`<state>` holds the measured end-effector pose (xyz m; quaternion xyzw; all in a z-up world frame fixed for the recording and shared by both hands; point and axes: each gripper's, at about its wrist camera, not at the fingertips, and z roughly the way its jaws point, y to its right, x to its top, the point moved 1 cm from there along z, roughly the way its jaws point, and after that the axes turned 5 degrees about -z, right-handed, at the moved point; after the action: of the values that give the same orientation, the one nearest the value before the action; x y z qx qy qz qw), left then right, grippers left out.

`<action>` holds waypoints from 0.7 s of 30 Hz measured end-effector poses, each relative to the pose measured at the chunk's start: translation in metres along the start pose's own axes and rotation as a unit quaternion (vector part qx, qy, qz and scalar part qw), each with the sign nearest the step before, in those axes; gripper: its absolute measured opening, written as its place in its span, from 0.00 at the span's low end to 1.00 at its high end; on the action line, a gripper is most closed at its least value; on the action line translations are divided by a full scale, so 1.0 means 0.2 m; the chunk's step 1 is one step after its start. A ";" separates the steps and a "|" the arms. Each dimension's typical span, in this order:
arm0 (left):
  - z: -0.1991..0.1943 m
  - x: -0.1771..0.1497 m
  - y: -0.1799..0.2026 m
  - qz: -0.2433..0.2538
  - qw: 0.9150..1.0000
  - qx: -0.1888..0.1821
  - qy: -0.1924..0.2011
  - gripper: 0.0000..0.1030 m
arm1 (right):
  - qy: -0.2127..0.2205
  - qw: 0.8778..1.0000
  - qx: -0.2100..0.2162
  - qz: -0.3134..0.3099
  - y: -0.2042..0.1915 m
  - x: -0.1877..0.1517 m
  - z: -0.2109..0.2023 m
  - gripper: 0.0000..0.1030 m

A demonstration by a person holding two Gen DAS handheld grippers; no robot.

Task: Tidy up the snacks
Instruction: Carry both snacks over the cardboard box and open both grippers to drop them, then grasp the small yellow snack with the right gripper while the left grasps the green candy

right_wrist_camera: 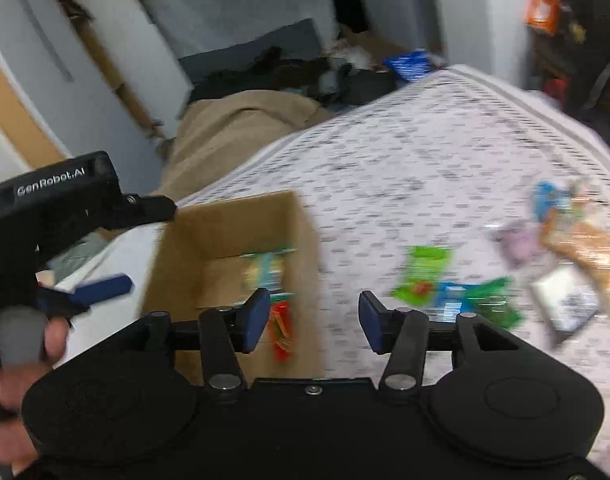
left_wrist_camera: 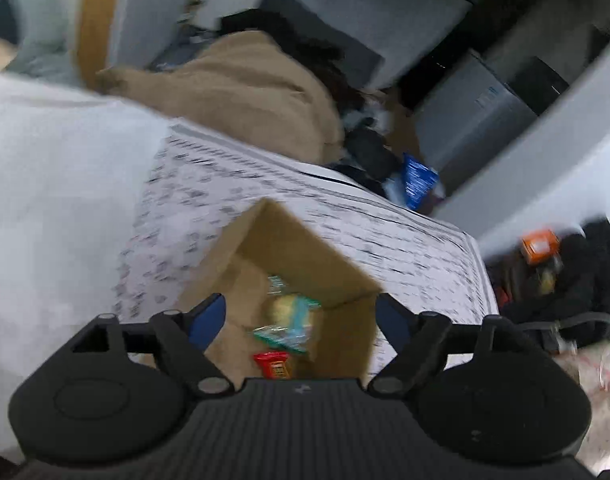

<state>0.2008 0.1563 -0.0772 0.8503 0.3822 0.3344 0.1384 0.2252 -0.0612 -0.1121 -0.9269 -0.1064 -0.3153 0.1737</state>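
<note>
Cardboard box (right_wrist_camera: 233,240), open side up on the patterned bedspread (right_wrist_camera: 405,168), already holding a red packet (left_wrist_camera: 271,364) and teal packets (left_wrist_camera: 283,334). Loose snacks, including a green packet (right_wrist_camera: 423,274) with its long axis pointing roughly away from the camera, lie well right of the box. Left gripper (left_wrist_camera: 301,316) above the box, right gripper (right_wrist_camera: 311,314) beside it, both spread and empty. Judged step: between transfers; next, reach right for a loose packet.

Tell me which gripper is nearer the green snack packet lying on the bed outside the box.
Right. The right gripper hangs open just left of the green packet; the left gripper, also open, sits over the cardboard box, farther away.
</note>
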 end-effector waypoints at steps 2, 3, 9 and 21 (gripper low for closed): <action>0.05 0.01 0.08 0.026 1.000 0.004 -0.016 0.81 | -0.003 1.000 -0.022 0.019 0.07 0.02 -0.06 0.49; 0.07 0.02 0.11 0.032 0.999 0.011 -0.026 0.81 | -0.004 0.999 -0.026 0.033 0.10 0.02 -0.09 0.51; 0.11 -0.04 0.31 0.143 0.987 0.010 -0.071 0.81 | -0.008 0.993 -0.074 0.097 0.25 0.06 -0.20 0.60; 0.01 -0.39 0.25 0.117 0.988 -0.020 -0.100 0.85 | 0.009 0.989 -0.079 0.127 0.42 -0.32 -0.33 0.61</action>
<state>0.1932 0.0656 -0.0903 0.9153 0.2578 0.2690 0.1530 0.1659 -0.1701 -0.1253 -0.9407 0.0391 -0.3069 0.1393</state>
